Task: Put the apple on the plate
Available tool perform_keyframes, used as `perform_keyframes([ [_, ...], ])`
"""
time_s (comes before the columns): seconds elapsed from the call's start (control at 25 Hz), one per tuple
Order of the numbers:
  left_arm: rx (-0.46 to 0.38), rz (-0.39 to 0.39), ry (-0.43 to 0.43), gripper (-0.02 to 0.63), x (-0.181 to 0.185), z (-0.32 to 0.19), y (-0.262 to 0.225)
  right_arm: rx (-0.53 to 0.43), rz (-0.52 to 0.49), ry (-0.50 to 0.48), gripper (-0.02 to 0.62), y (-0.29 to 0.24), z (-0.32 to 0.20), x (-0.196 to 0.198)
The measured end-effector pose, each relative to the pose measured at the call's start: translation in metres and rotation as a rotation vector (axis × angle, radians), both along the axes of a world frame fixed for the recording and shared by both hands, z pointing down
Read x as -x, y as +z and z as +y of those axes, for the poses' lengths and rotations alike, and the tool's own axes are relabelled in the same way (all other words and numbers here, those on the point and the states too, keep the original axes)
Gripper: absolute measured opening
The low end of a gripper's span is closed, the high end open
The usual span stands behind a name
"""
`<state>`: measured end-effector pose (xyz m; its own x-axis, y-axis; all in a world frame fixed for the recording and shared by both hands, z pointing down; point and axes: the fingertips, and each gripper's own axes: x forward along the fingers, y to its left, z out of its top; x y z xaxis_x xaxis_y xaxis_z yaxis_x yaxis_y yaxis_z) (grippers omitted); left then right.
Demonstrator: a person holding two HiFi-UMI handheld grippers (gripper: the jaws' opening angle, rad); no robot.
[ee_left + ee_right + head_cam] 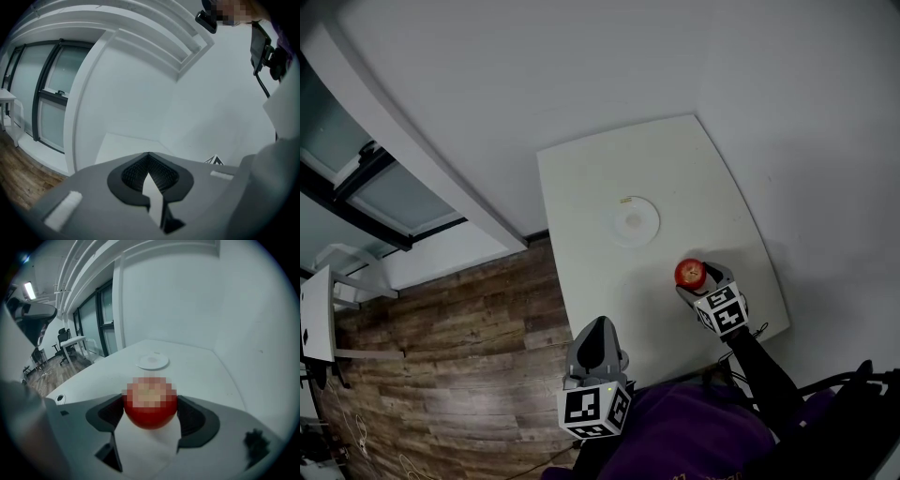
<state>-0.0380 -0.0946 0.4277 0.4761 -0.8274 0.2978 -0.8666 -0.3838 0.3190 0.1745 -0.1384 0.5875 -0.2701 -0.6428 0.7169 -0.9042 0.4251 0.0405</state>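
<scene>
Apple (pixel 690 273), red and round, sits clamped between the two jaws of the right hand-held gripper (pixel 700 280), whose dark pads press on its left and right sides in the right gripper view; part of the fruit there is covered by a mosaic patch. It is over the white bench (pixel 675 169), near the bench's right edge and toward the person's side; whether it touches the surface or is held just above cannot be told. The plate (pixel 635 221), small, round and white, lies flat near the middle of the bench, well apart from the apple and farther from the person, straight ahead of the right hand-held gripper in its own view. The left hand-held gripper (pixel 598 330) hangs by the near left corner of the bench, beside the wooden floor (pixel 469 328), with its jaws closed together, tips meeting and nothing between them. Its camera looks toward a white wall and tall windows (pixel 47 89).
</scene>
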Motion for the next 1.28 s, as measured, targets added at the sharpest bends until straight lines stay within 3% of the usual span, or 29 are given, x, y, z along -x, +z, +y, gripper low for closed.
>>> perform_keyframes([
  [1.28,0.030,-0.006,-0.152,0.007,0.048,-0.005,0.011,-0.063,0.038,-0.166,0.364,-0.014,-0.080,0.059],
])
